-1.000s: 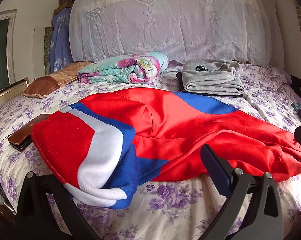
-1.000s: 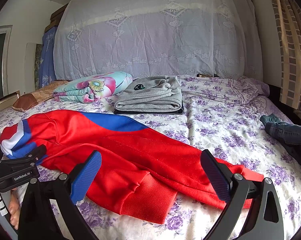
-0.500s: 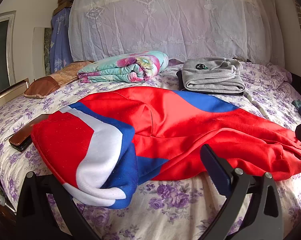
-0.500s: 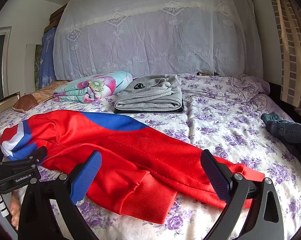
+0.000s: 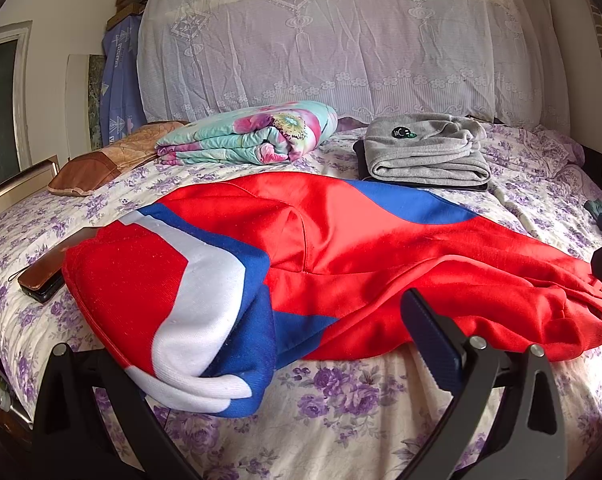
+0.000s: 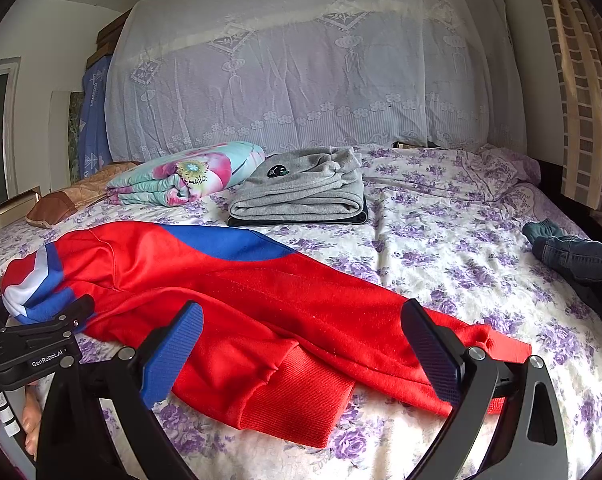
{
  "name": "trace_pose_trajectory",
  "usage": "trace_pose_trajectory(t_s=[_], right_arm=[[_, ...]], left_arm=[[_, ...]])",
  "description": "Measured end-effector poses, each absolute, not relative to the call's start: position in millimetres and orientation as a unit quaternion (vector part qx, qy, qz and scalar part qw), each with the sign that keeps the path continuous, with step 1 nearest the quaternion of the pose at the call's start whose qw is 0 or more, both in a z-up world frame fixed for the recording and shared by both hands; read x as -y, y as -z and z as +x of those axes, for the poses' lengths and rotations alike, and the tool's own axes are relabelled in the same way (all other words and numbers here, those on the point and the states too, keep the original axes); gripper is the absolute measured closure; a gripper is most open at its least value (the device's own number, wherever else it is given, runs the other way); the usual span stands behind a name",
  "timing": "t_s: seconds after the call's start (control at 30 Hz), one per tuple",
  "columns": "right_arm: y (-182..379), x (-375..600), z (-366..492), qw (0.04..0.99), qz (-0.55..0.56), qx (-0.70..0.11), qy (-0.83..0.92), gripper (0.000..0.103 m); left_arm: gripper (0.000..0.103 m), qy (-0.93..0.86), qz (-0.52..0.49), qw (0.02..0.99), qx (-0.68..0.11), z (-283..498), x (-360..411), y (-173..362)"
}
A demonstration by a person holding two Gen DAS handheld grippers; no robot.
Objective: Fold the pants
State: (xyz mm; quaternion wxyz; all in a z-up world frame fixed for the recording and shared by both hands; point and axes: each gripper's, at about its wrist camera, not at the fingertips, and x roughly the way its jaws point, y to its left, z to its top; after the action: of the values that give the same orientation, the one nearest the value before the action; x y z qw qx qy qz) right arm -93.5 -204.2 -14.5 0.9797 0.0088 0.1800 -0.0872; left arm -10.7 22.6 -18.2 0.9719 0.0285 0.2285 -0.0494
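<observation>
Little has shifted since a second ago. Red pants (image 6: 261,304) are spread across the flowered bed (image 6: 461,248). Right tongs (image 6: 305,352) are held open above the cuffs; left tongs (image 5: 261,364) are spread open around the waistband.

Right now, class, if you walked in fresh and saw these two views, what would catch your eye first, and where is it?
The bright red pants with blue and white panels, spread unfolded across the near side of the floral bedsheet. Behind them, towards the lace-draped headboard, lie a folded grey garment and a rolled flowery quilt. Both grippers, left and right, hang open over the pants' near edge.
</observation>
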Motion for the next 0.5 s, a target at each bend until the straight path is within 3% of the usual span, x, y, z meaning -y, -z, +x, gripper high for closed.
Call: trace_pose_trajectory(t_s=[0.5], right_arm=[[16.5, 206.3, -92.4, 0.980, 0.012, -0.181, 0.085, 0.003]], left_arm=[[0.005, 0.049, 0.028, 0.972, -0.230, -10.3, -21.8, 16.9]])
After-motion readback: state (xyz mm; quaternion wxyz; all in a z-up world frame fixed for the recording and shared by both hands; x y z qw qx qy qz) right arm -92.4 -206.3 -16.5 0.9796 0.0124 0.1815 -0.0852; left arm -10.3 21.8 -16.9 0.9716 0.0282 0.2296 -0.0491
